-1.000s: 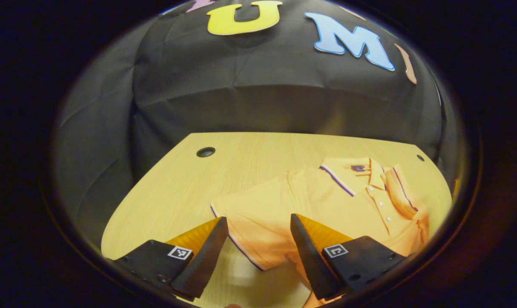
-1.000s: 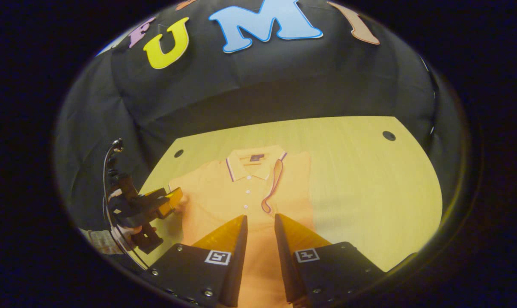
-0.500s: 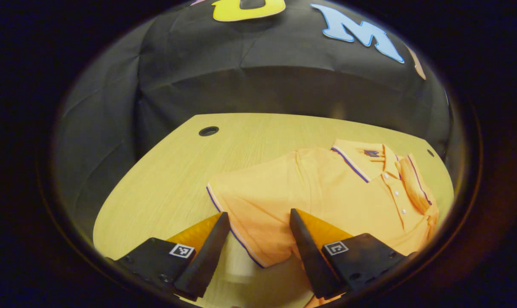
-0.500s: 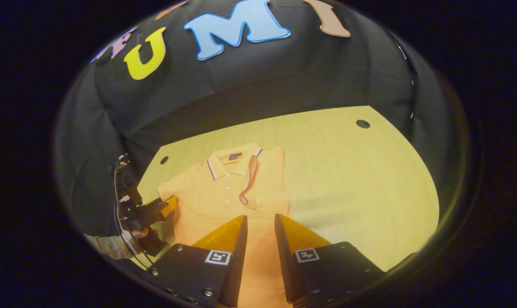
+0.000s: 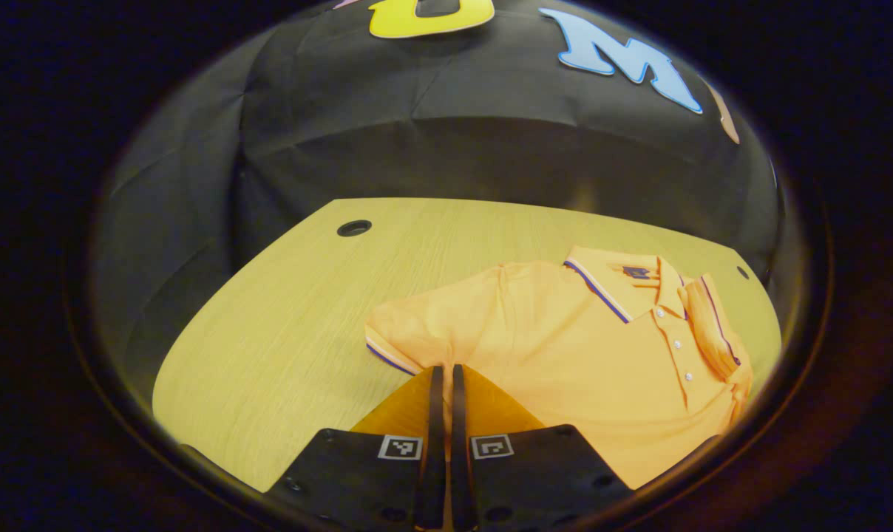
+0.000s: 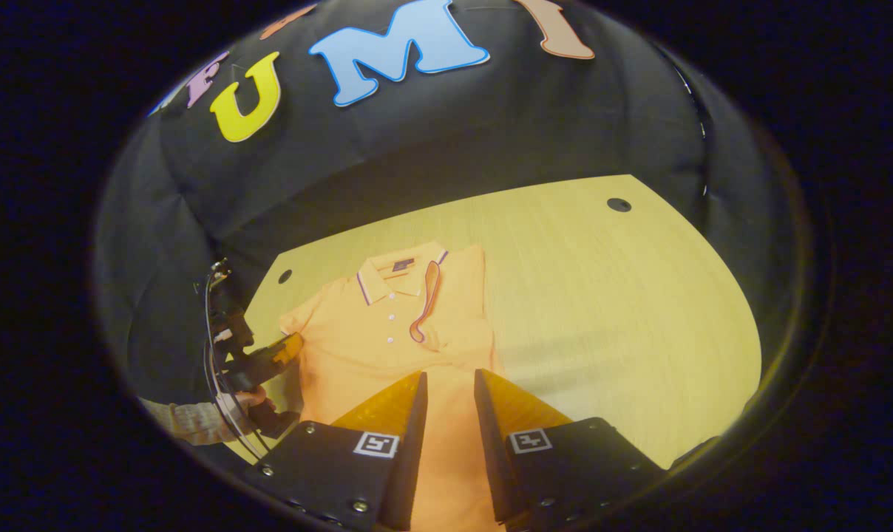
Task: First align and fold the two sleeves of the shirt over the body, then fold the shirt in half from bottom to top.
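Your left claw (image 5: 442, 377) is sitting with both fingers pressed together right at the striped cuff of the sleeve (image 5: 409, 336), and it looks like it's pinching that edge, though the actual bite is tucked behind the fingertips so I'm judging a bit. From there the shirt (image 5: 565, 347) is running away up and to the right in the left gripper view, collar (image 5: 616, 284) at the far end, lying flat on the bench (image 5: 284, 310). So the fold is going rightward from your claw, across the body toward the button line.

Your right claw (image 6: 449, 384) is hanging with fingers a little apart over the lower body, not gripping anything. The other sleeve (image 6: 428, 303) is already lying folded over the chest. In the right gripper view your left claw is showing off at the shirt's left edge, so the left is clearly the nearer one for this sleeve.
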